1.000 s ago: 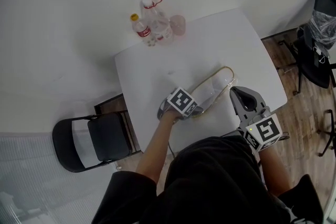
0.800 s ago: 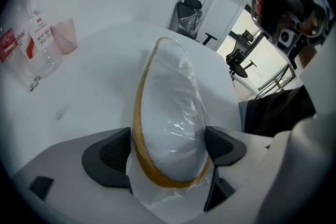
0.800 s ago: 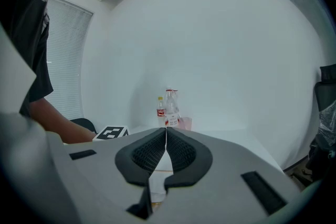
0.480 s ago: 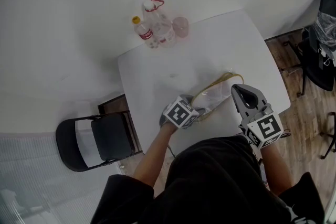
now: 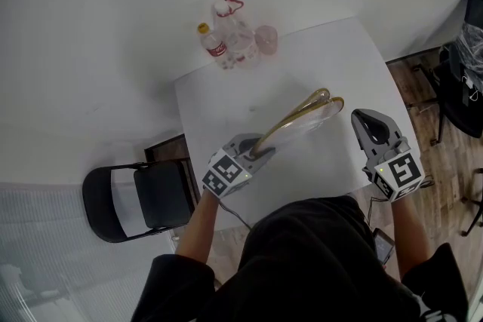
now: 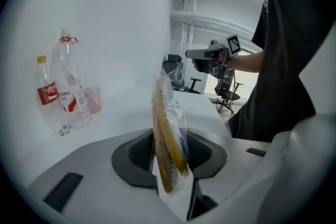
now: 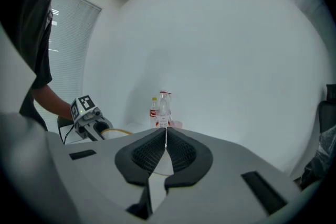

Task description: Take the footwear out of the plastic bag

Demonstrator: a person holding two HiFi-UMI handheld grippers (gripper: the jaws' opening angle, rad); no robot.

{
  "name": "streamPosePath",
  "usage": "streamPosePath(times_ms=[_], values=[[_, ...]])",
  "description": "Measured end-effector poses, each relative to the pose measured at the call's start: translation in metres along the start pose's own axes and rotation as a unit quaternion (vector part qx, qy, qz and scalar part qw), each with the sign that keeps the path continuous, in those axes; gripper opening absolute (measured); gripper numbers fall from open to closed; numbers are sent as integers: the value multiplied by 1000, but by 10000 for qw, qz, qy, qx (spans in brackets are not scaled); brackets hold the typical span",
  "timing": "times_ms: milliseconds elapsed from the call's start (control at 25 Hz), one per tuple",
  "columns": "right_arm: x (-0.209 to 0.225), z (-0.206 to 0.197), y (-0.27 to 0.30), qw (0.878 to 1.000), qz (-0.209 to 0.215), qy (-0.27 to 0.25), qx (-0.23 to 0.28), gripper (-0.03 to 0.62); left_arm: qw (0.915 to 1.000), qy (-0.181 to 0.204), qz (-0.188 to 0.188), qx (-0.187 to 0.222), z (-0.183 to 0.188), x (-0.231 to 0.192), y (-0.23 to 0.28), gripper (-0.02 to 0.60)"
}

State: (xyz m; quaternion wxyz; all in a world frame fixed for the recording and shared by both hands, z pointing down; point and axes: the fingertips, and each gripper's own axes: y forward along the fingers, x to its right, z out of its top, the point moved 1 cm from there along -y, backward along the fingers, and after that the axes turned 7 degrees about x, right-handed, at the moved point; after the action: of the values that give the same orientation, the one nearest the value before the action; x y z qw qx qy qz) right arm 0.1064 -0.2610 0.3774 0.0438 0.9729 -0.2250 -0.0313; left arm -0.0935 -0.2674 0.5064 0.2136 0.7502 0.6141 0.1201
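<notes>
Left gripper (image 5: 255, 150): jaws just closing, now clamped on plastic bag (image 5: 308, 115). Yellow footwear (image 6: 166, 157) is inside the bag, angling toward 2 o'clock above table (image 5: 219, 105). Right gripper (image 5: 370, 121): clenched, empty, at bag's 3 o'clock.

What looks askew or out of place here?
Only the bagged footwear: the left gripper, its fingers just closed onto one end, holds it tilted on edge. The bottles stand upright; nothing spilled.
</notes>
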Motion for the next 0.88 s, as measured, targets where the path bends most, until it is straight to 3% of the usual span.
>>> streamPosePath(times_ms=[120,200,320,360,560,760,880], values=[[11,12,-2,9996,200,-208,70,21,9982,329,-93,501,20,2,-22,137],[15,23,-5,9979,571,-275,98,27,9950,504,-257,825,33,8,-35,137],[6,42,-8,9899,1301,-565,61,146,9903,574,-450,1182,50,15,-51,137],[2,47,-8,9860,1531,-656,35,146,9890,580,-495,1266,56,16,-55,137],[-10,64,-8,9688,2303,-910,-94,146,9824,614,-796,1576,76,26,-68,137],[-25,68,-11,9506,2998,-729,-335,147,9781,462,-978,1781,87,28,-84,137],[-33,76,-11,9377,3382,-701,-377,171,9765,648,-1080,1751,89,32,-86,137]])
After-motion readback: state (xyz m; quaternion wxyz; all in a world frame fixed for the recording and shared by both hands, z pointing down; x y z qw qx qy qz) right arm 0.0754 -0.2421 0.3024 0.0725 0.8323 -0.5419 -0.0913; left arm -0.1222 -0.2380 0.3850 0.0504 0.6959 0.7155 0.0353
